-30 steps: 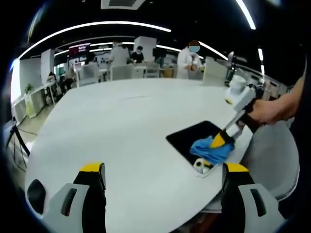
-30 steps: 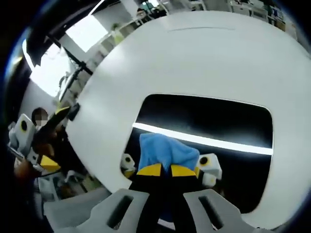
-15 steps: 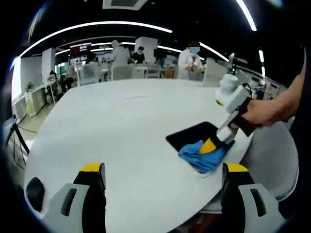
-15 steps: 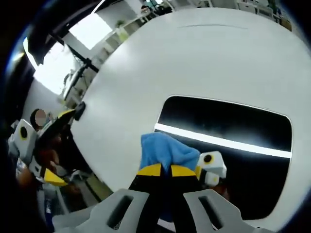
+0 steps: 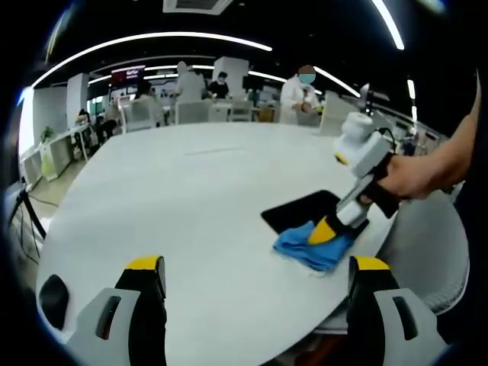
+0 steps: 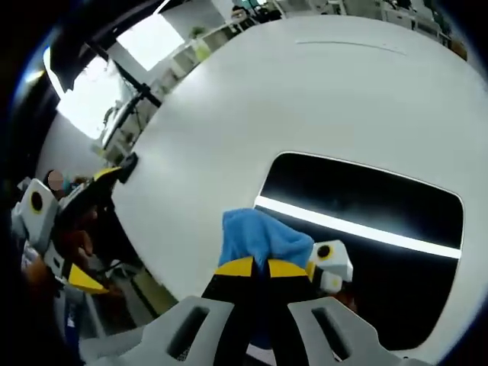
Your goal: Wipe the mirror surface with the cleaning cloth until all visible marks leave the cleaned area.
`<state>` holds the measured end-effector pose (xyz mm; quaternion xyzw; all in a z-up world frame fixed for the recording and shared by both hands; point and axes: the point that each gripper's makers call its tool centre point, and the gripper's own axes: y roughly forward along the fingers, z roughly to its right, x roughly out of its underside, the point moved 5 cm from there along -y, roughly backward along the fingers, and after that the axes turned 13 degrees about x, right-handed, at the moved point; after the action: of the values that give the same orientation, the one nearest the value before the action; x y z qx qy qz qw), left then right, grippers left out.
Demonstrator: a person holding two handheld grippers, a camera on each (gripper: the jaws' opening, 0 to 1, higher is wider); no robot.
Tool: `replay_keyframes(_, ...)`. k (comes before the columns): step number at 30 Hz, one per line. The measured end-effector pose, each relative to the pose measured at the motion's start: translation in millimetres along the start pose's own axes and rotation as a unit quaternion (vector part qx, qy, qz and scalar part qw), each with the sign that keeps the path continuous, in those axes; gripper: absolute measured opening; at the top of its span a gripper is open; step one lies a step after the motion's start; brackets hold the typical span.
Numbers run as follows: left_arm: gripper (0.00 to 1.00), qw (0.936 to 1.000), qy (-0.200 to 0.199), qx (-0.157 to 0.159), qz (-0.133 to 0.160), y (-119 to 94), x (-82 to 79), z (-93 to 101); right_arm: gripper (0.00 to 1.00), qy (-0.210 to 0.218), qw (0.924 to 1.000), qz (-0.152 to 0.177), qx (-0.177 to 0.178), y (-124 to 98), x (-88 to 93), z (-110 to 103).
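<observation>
Right gripper view: right gripper point(image 6: 255, 267) clenches crumpled blue cleaning cloth point(image 6: 259, 238) on dark rectangular mirror point(image 6: 366, 206)'s nine-o'clock edge, mid-wipe; next, sweep toward three o'clock; left gripper point(image 5: 255, 263) released.

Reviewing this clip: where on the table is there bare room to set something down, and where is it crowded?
The white table is bare from the mirror out to the far edge. It is crowded at the mirror's near corner, where the right gripper presses the blue cloth. The left gripper hangs open, off the near edge.
</observation>
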<state>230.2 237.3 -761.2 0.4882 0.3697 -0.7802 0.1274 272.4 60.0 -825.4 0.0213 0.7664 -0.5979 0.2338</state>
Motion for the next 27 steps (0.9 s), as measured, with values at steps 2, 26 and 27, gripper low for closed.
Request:
replay_keyframes(2,1.0,1.0,-0.001,0.001,-0.001,0.2,0.2,-0.1,0.0,0.008,1.0,-0.004,-0.002,0.1,-0.7,1.0)
replay_keyframes(26,1.0,0.9999,0.001,0.002,-0.015,-5.7,3.1,-8.1,0.0,0.028,0.9996,-0.002,0.002,10.4,-29.3,9.4)
replay_keyframes(27,1.0,0.9999,0.001,0.001,-0.015,-5.7,2.8,-8.8,0.0,0.027,0.9996,-0.001,0.004,11.0,-31.7,10.8)
